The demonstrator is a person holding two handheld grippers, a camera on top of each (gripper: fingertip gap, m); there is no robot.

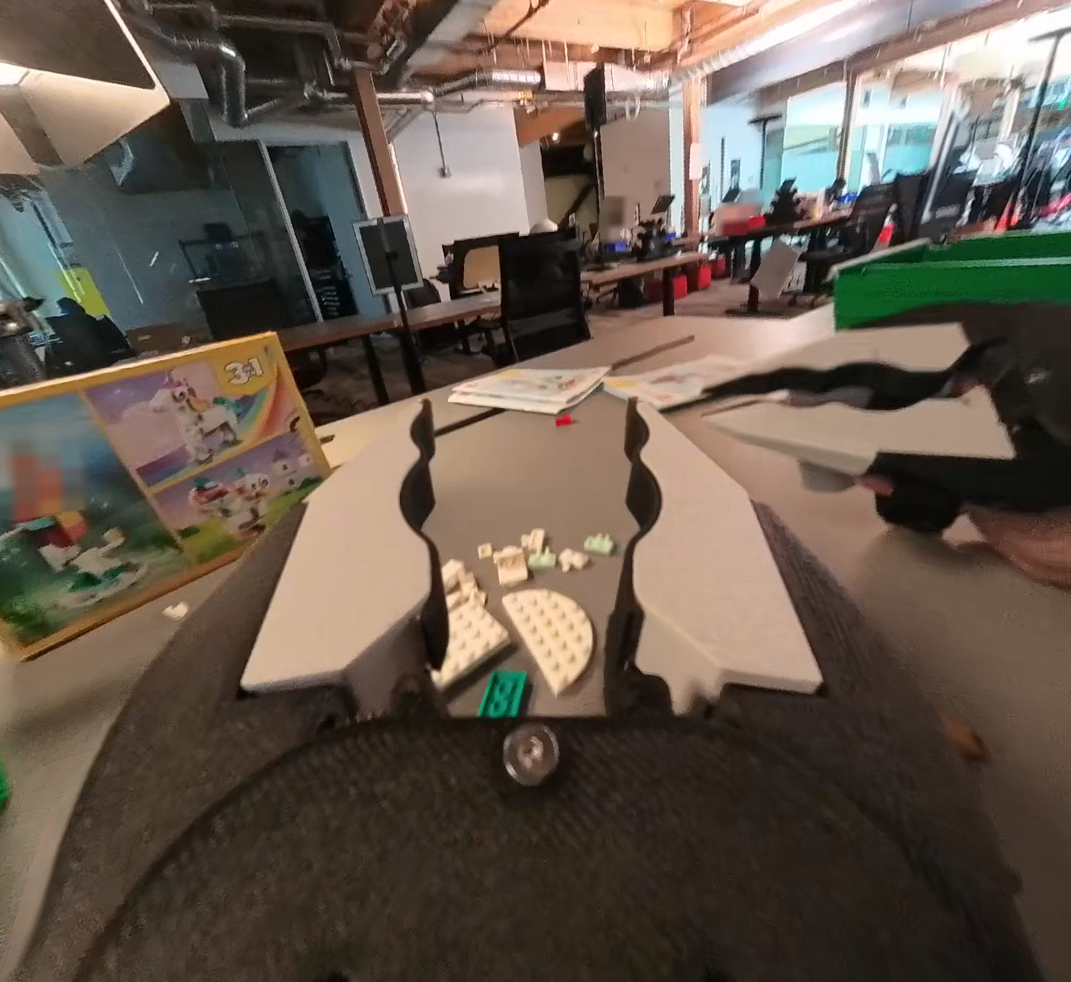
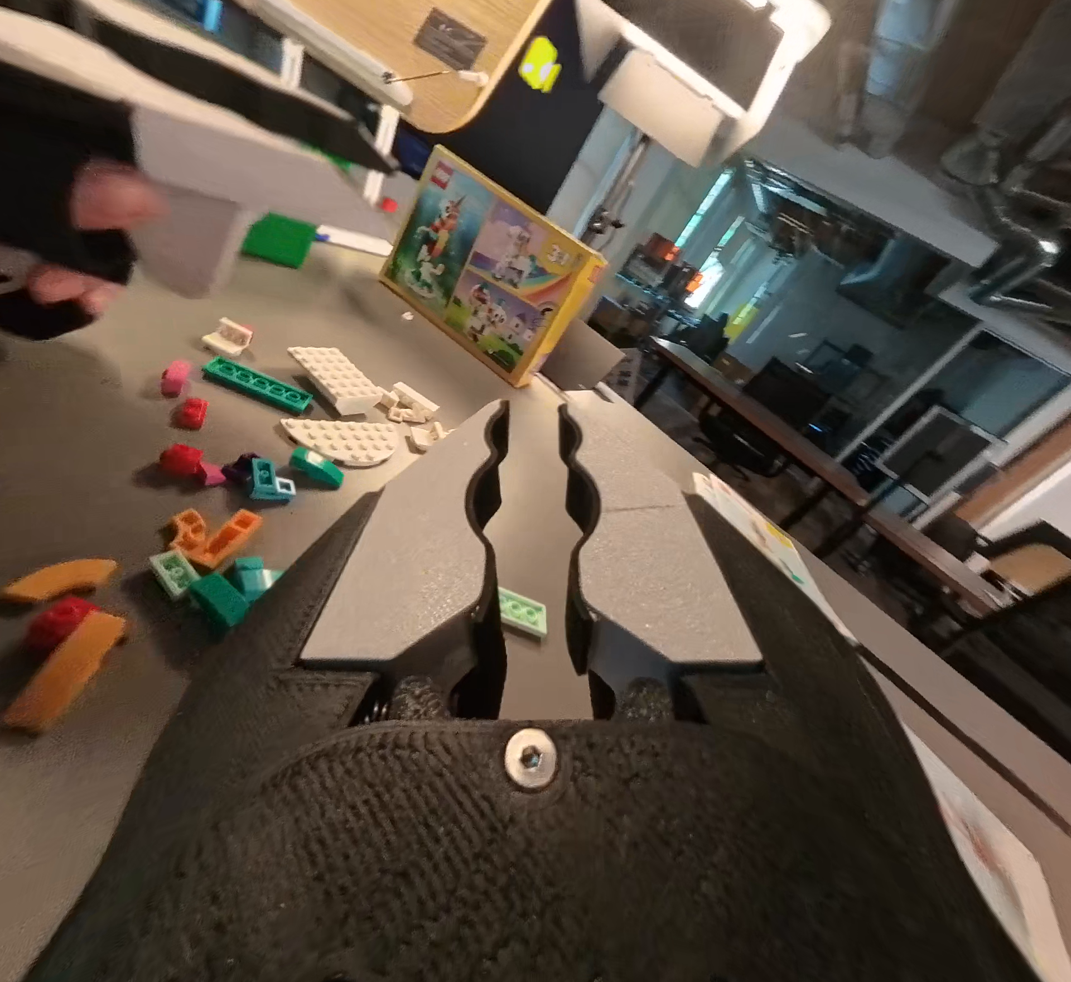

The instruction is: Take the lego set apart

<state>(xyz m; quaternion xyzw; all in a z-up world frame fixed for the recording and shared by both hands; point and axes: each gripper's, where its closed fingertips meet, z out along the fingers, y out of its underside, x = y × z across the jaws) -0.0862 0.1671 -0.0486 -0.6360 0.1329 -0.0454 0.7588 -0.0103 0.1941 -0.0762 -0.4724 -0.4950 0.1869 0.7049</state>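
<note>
Both empty: left gripper [image 1: 528, 415] spread wide, right gripper [image 2: 533, 410] gaping narrowly. Loose white half-round plate [image 1: 549, 638] could easily get swept off the bench [image 1: 904, 635].

Each claw, the left claw [image 1: 528, 467] and the right claw [image 2: 533, 435], has two flat grey fingers [image 1: 348, 566] with wavy black inner edges, set in a rough, textured black printed body. A round silver screw [image 2: 531, 760] sits centred on the body behind the fingers.
</note>
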